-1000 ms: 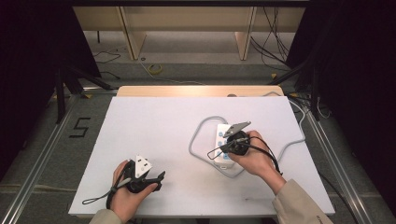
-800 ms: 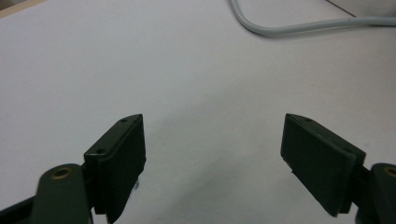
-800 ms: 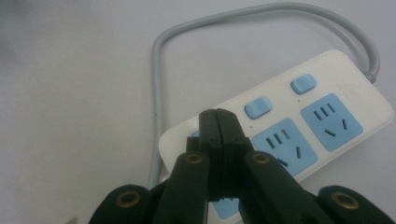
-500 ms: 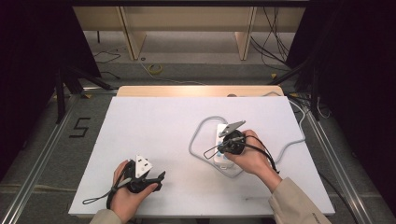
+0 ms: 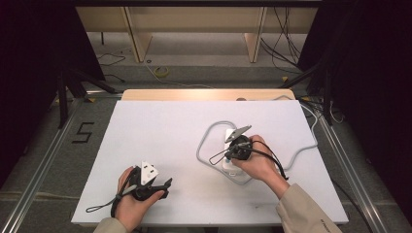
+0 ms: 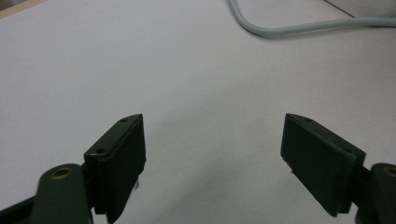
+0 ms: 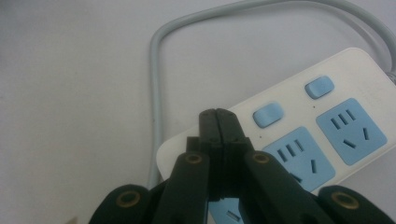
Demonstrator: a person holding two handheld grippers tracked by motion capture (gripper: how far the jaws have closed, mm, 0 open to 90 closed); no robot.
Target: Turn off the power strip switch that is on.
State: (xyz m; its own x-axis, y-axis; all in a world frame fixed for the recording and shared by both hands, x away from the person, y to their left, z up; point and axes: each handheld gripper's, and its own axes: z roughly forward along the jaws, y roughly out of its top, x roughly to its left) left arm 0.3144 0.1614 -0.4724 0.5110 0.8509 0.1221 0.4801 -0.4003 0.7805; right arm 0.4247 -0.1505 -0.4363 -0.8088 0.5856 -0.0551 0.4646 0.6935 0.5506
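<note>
High view first: a white worktop (image 5: pixel 160 126) takes up most of the space in front of the person, with bare floor and shelving legs beyond its far edge. On its right half lies a white power strip (image 7: pixel 327 116), and its grey cable (image 5: pixel 206 141) curls in a loop to the left of the strip, then trails off over the worktop's right edge.

The person's right hand holds the right gripper (image 5: pixel 232 156) directly over the near end of the strip. In the right gripper view its jaws are pressed flat together with nothing between them, the tips sitting over the strip's top face just beside the nearer of two small blue rocker switches (image 7: pixel 267 115) and next to a blue socket (image 7: pixel 299 156). Whether the tips actually touch the plastic I can't make out.

The left gripper (image 5: pixel 150 187) rests low on the near left part of the worktop, well apart from the strip. Its jaws stand wide apart and empty in the left gripper view, with white surface and a stretch of the cable beyond them.

As I read it, the work is pressing a switch with the closed tips. The approach looks done; the press itself looks still to come, since the tips are just off the button.
</note>
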